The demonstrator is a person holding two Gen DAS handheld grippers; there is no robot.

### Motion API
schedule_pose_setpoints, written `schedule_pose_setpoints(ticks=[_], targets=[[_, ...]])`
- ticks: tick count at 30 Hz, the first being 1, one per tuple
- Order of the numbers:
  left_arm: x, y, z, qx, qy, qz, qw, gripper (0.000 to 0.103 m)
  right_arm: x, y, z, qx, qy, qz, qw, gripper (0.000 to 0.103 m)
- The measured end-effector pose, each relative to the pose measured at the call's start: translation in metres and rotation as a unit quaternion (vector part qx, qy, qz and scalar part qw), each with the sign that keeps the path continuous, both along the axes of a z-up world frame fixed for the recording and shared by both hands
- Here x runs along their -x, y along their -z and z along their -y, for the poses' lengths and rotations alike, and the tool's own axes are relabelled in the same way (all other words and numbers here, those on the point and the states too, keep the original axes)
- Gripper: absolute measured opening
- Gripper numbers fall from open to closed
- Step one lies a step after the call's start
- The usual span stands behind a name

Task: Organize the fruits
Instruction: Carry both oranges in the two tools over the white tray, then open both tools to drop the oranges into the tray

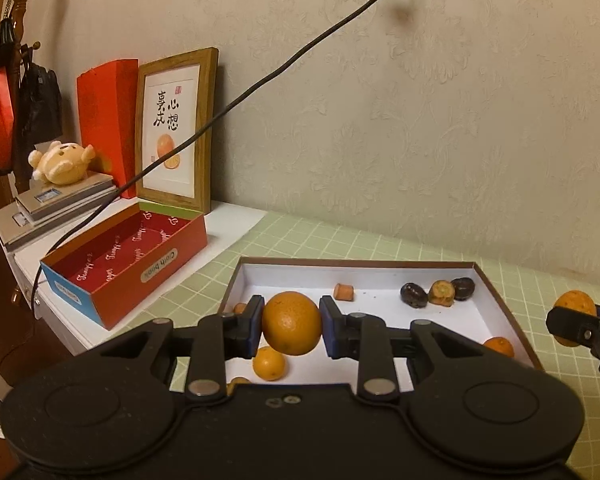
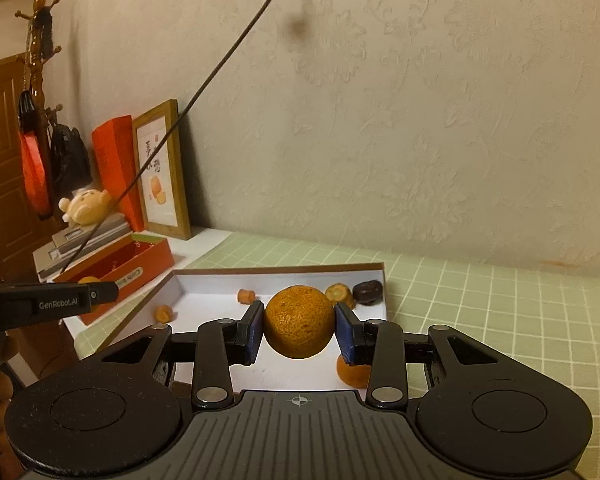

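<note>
Both the left gripper (image 1: pixel 291 322) and right gripper (image 2: pixel 299 323) are black, with blue pads and silver rivets.

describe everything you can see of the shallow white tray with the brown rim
The shallow white rectangular tray with a thin brown rim looks like a cardboard box lid. It lies flat and open on the green grid-patterned tablecloth, right of the red open box. Inside lie loose small oranges, two dark brown pieces and small orange bits, with specks on its floor. Neither gripper touches it.
</note>
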State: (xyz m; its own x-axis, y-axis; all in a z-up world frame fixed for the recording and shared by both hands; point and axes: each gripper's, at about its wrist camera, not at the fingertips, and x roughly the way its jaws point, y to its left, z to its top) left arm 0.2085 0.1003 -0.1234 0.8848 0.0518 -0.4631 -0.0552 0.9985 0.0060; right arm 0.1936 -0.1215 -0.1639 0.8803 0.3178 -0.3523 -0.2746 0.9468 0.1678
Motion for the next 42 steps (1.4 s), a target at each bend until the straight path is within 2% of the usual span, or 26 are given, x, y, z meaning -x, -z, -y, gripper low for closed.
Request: schedule_pose_setpoints(ticks=[12,26,34,42], targets=[[0.005,-0.008,-0.009,-0.005,-0.019,0.006,0.9998,0.02,0.009,-0.012,-0.014,0.003,-0.003,0.032,0.999,0.038],[-0.022,-0.008,-0.009,-0.011,-0.019,0.012,0.9997,0.02,-0.025,-0.012,-0.014,0.012,0.004,0.066,0.998,0.038],[-0.034,0.003,-0.002,-0.014,-0.014,-0.002,0.9998,0.021,-0.038,-0.001,-0.011,0.022,0.009,0.057,0.998,0.038],[-0.061,0.024,-0.007,-0.017,-0.025,-0.036,0.9989,0.021,-0.078,0.02,-0.012,0.017,0.01,-0.004,1.0,0.038]])
